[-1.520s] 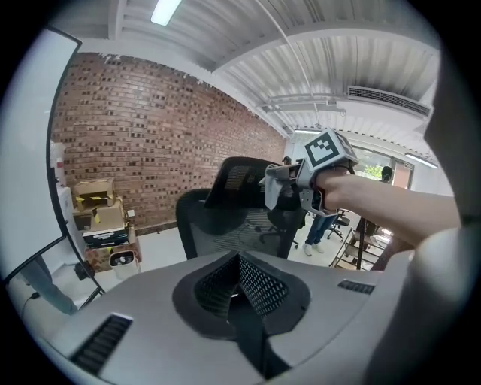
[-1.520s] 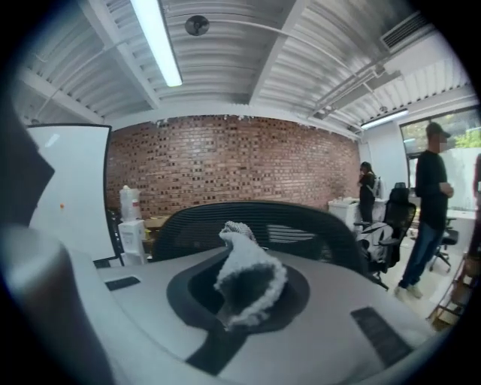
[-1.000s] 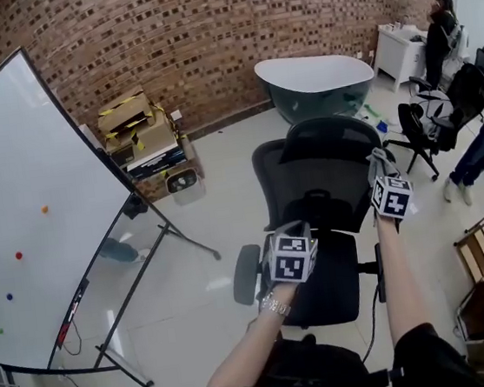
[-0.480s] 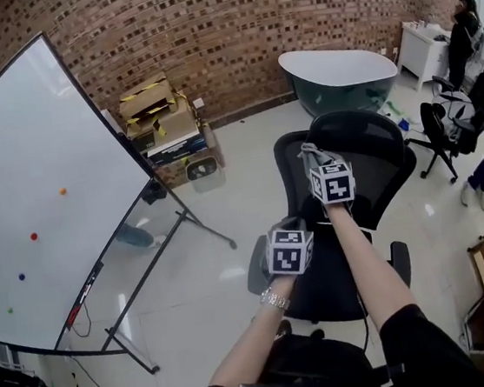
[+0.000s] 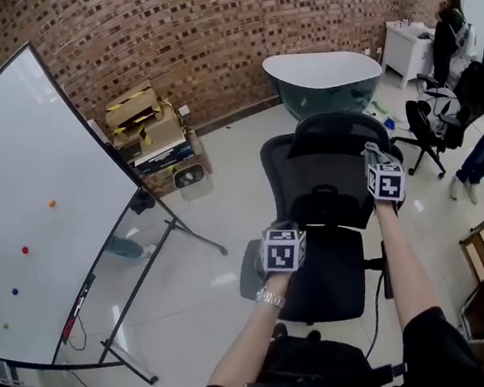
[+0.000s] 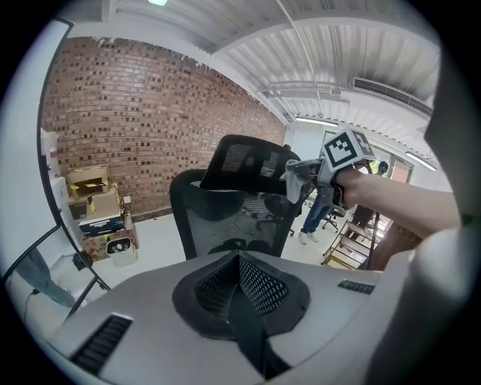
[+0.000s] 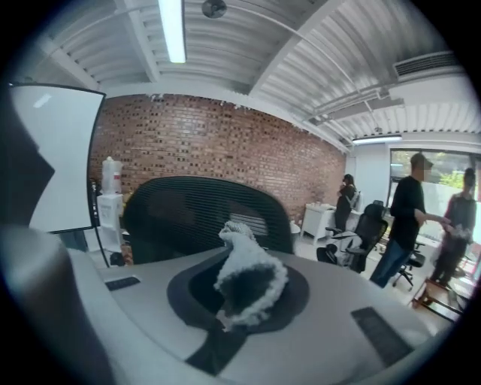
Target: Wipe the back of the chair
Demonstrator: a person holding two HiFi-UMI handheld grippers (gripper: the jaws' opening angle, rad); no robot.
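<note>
The black mesh chair (image 5: 316, 190) stands with its back toward the person. The right gripper (image 5: 377, 163) is up at the right edge of that back, just below the headrest (image 5: 337, 129). Its fingers pinch a bunched white cloth (image 7: 248, 280). The cloth's tip points at the mesh right ahead of it, but no view settles whether the two touch. The left gripper (image 5: 283, 229) is at the chair's left side, lower on the back than the right gripper. Its fingers (image 6: 255, 280) are pressed together with nothing between them, and they point at the back from close by. Left of the chair a whiteboard (image 5: 26, 215) stands on a wheeled frame. Beyond the chair, cardboard boxes (image 5: 142, 126) are piled against a brick wall (image 5: 204, 26).
</note>
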